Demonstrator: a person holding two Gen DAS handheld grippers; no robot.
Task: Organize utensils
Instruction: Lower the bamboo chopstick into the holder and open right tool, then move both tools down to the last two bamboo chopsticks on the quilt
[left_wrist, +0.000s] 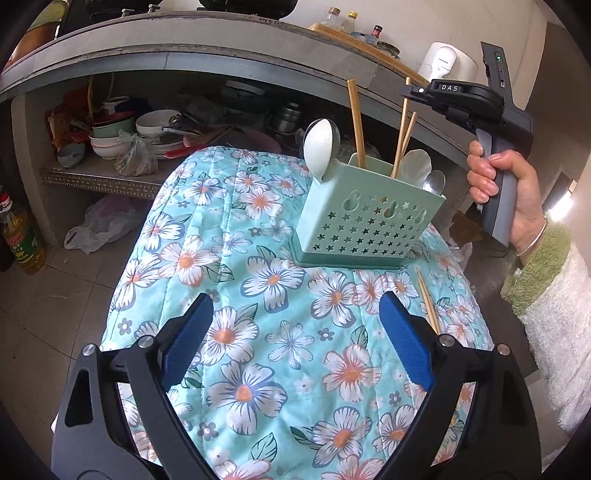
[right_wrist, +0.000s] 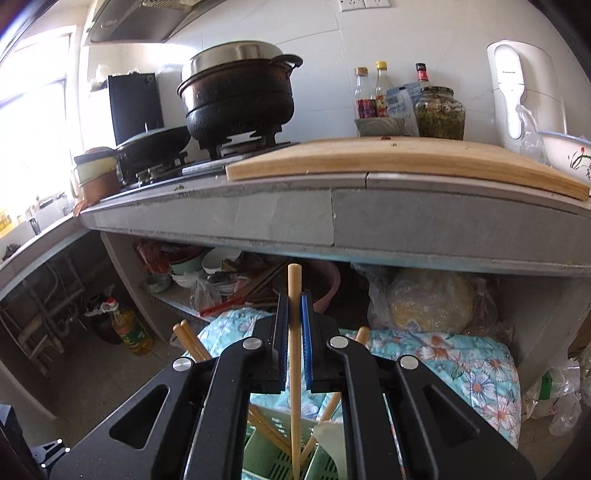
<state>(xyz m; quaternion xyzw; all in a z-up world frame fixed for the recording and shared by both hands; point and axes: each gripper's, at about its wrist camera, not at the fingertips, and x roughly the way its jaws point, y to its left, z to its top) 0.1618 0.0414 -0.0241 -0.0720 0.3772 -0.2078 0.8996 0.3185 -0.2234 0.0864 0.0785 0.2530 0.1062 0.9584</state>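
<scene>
A mint-green utensil holder (left_wrist: 364, 221) with star cutouts stands on a floral blue cloth (left_wrist: 258, 295). It holds several wooden chopsticks (left_wrist: 356, 122), a white ladle (left_wrist: 319, 146) and a metal spoon (left_wrist: 434, 182). My right gripper (right_wrist: 294, 314) is shut on one chopstick (right_wrist: 294, 369), held upright with its lower end in the holder (right_wrist: 273, 461). In the left wrist view the right gripper (left_wrist: 410, 92) is above the holder. My left gripper (left_wrist: 295, 325) is open and empty over the cloth. One loose chopstick (left_wrist: 428, 301) lies on the cloth to the right.
A concrete counter (right_wrist: 332, 218) runs behind, with a cutting board (right_wrist: 406, 162), pots (right_wrist: 240, 96), bottles and a jar. The shelf below holds bowls (left_wrist: 110, 136) and bags. An oil bottle (left_wrist: 22, 240) stands on the tile floor at left.
</scene>
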